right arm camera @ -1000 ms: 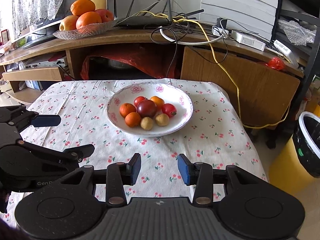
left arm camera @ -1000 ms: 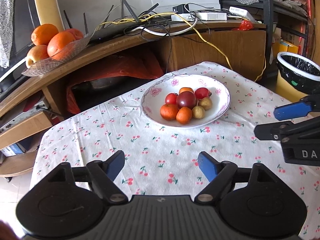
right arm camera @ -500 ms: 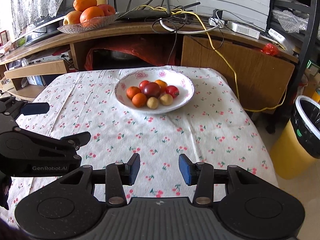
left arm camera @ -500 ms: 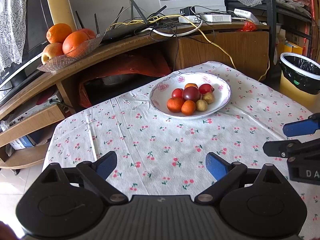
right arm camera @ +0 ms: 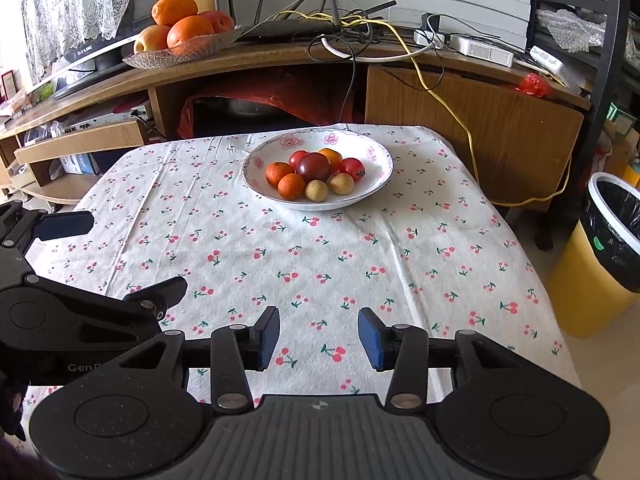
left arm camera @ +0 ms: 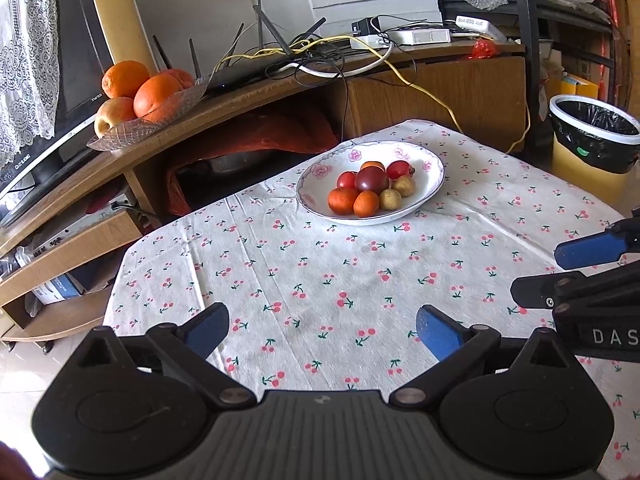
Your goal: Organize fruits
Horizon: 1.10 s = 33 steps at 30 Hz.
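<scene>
Both of your grippers have drawn back from the plate since a second ago, so that it now sits smaller and farther up each view, and the left gripper (left arm camera: 322,330) has spread its blue pads to full width. Nothing lies between them but cherry-print tablecloth (left arm camera: 320,280). To the right, your right gripper (right arm camera: 318,338) holds its pads at a narrow gap, also empty, over the near part of the tabletop.

Well ahead of both, the flowered plate (right arm camera: 372,152) stands near the far edge of the tabletop and holds all the small fruit: two mandarins (right arm camera: 280,174) at the left, a dark plum-red tomato (right arm camera: 314,167) in the middle, red cherry tomatoes behind and to the right, and two tan longans (right arm camera: 342,184) in front. They are packed close, several touching.

Expect all of it to be light, round and prone to roll. The tomatoes look smooth, slippery and easily bruised, so close gently across the widest part. The mandarins should give a little and offer a better hold. Take outer pieces first, from above. The plate is probably ceramic, stiff and breakable; keep your pads off its rim.
</scene>
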Available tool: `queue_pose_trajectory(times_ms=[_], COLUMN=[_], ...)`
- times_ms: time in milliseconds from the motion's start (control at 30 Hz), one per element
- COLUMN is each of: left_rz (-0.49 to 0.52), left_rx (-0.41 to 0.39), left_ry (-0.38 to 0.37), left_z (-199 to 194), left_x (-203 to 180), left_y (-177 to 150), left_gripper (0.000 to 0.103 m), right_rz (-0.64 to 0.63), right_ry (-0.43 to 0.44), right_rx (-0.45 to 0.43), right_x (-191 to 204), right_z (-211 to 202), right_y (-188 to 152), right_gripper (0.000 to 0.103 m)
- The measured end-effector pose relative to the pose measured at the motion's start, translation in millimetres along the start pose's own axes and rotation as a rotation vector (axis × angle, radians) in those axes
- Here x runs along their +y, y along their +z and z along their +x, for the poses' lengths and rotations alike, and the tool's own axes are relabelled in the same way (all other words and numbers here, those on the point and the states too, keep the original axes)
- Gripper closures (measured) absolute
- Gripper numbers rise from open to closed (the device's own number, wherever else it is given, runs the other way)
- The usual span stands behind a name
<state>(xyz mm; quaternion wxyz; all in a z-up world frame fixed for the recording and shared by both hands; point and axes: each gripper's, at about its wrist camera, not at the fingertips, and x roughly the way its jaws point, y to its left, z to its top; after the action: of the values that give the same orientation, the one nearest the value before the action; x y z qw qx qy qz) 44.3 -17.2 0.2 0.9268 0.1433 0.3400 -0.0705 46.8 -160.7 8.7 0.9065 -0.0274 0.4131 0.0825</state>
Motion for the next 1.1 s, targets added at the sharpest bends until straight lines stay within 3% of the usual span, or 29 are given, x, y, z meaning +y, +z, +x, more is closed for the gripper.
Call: queue_pose_trajectory(times_ms=[233, 1100], left_rz=[0.011, 0.002], left_rx=[-0.004, 0.022], left_ry=[0.029, 0.026], left_z=[-11, -28], left_x=[-2, -6], left_y=[-5, -27], left_gripper=[0.0, 0.0], right_rz=[0.004, 0.001], right_ry=[0.005, -0.009], right_rx=[-0.004, 0.002], right_x=[6, 17], right_z=[-9, -26], right_y=[-8, -27], right_gripper=[0.065, 0.064])
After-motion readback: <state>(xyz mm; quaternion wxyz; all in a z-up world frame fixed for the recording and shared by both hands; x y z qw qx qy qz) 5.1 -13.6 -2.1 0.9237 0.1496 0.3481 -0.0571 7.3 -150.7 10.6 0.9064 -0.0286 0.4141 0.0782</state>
